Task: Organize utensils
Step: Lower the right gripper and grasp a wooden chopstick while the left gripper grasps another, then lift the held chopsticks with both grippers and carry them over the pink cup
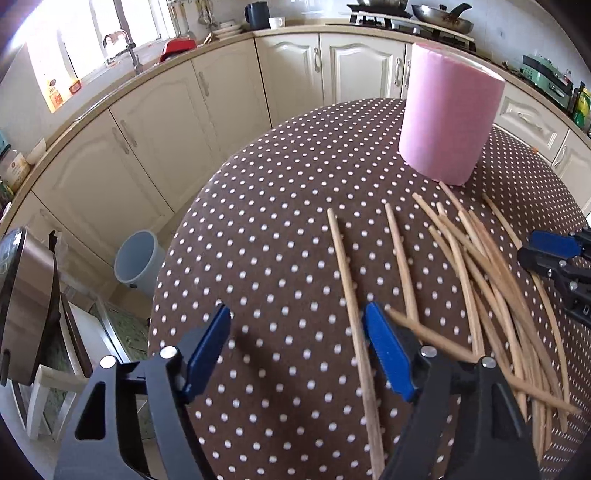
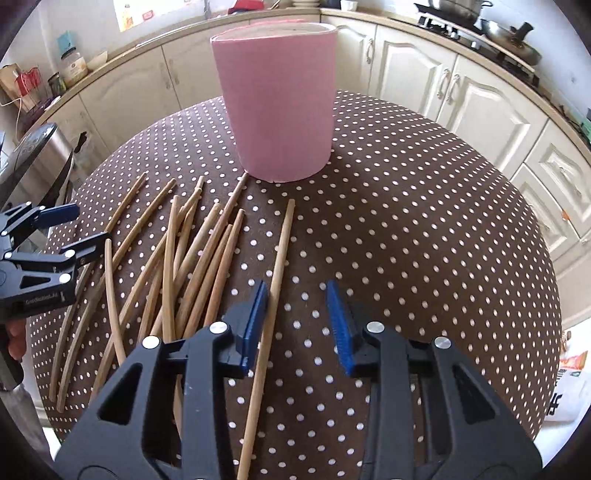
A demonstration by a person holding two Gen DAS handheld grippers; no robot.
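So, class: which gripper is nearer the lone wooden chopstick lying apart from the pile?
Right. The right gripper straddles the lone wooden chopstick; the left gripper hovers beyond the pile.

You are working in a home kitchen: cream cabinets (image 1: 177,122) with arched panel doors run under a curved beige countertop (image 1: 147,72), and a sink tap (image 1: 129,48) stands by the bright window. On the counter you can see a dark electric kettle (image 1: 257,14), a white cup (image 1: 276,23) and stacked plates (image 1: 226,31), while a gas hob (image 1: 402,20) carries a wok (image 1: 443,18). A pale bin (image 1: 137,260) sits on the floor beside your polka-dot tablecloth (image 1: 277,229).
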